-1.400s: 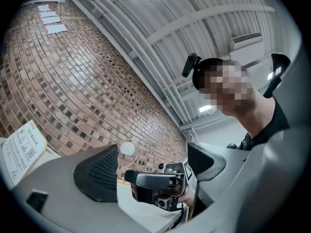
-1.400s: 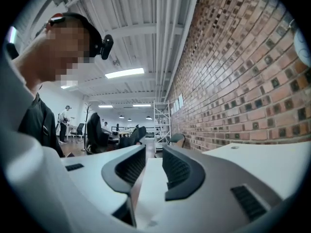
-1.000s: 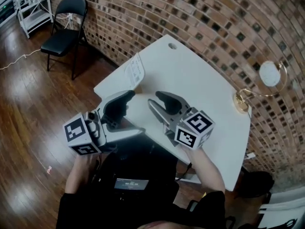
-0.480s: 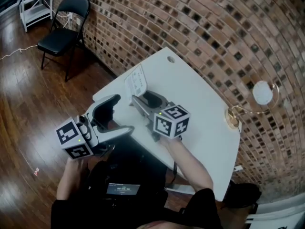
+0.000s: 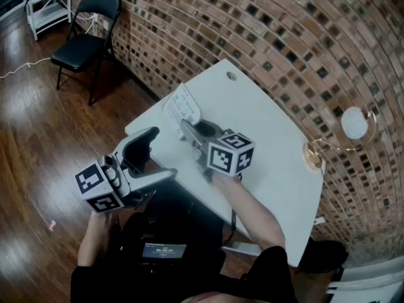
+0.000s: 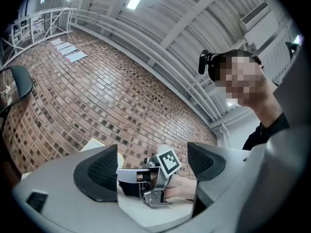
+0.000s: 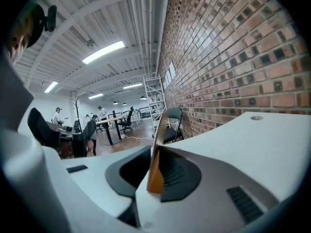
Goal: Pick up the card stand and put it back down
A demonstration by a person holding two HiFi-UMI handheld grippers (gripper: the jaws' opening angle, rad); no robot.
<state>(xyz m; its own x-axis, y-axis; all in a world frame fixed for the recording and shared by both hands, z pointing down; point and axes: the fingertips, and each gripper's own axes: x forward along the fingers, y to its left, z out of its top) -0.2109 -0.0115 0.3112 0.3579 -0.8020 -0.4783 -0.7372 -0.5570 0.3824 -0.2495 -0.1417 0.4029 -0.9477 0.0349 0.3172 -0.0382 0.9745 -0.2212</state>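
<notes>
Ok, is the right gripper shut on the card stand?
Shut on it: the right gripper's jaws have just been closing, and the pads now pinch the card stand at its brown base.

A brick wall (image 5: 284,30) runs behind a white table (image 5: 265,125) on a dark, glossy wooden floor (image 5: 38,131). A black folding chair (image 5: 85,33) stands by the wall — a white metal rack (image 5: 47,2) beyond it. Strip lights (image 7: 103,51) line the white ceiling (image 7: 73,28).

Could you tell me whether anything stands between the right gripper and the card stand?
Nothing visible does. The right gripper's jaws have just been closing, and the card stand sits edge-on between them, pads against it, near the white table's edge.
</notes>
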